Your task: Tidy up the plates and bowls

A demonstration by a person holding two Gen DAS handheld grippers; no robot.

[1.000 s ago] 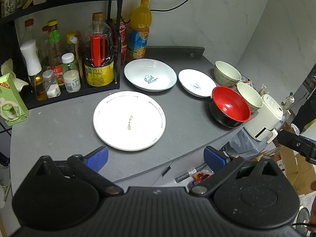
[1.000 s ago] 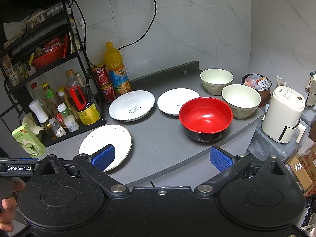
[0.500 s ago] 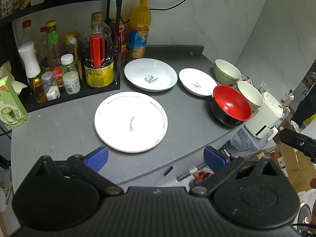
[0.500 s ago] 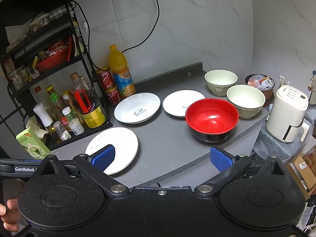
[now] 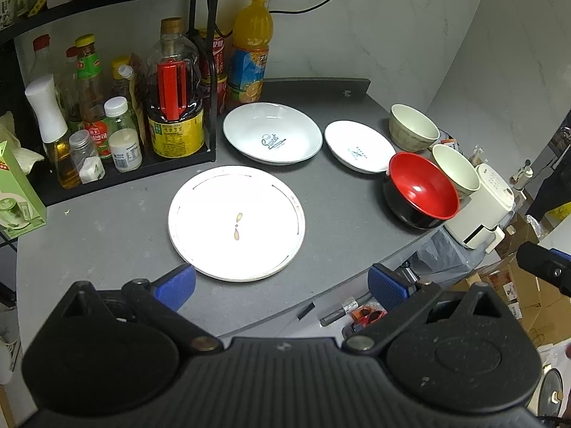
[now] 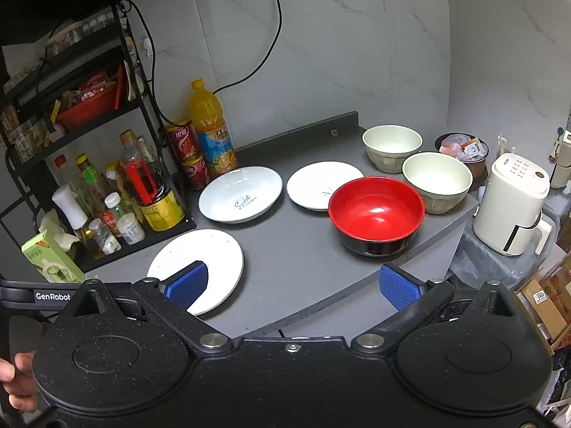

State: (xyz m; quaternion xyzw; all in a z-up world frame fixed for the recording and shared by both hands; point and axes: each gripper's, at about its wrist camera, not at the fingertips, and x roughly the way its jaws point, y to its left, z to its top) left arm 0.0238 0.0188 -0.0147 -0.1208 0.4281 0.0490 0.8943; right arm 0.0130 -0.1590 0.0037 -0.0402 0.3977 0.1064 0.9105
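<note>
Both my left gripper (image 5: 282, 283) and right gripper (image 6: 291, 283) hang with jaws spread wide, holding nothing — I judge the sorting hasn't begun. The dishes lie apart on the grey table (image 5: 107, 235): a flat plate (image 5: 236, 223) nearest, a deep plate (image 5: 272, 132), a small plate (image 5: 360, 147), a red bowl (image 6: 376, 214), two cream bowls (image 6: 437, 182) behind — marble-look walls around.

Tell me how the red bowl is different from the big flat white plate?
The red bowl is deep with tall sides; the flat white plate is shallow and almost level. The bowl is glossy red inside and black outside; the plate is white with a thin rim line and a small mark in the middle. The bowl sits near the counter's right edge; the plate lies in front of the bottle rack. Both are round, empty and upright on the grey counter.
</note>
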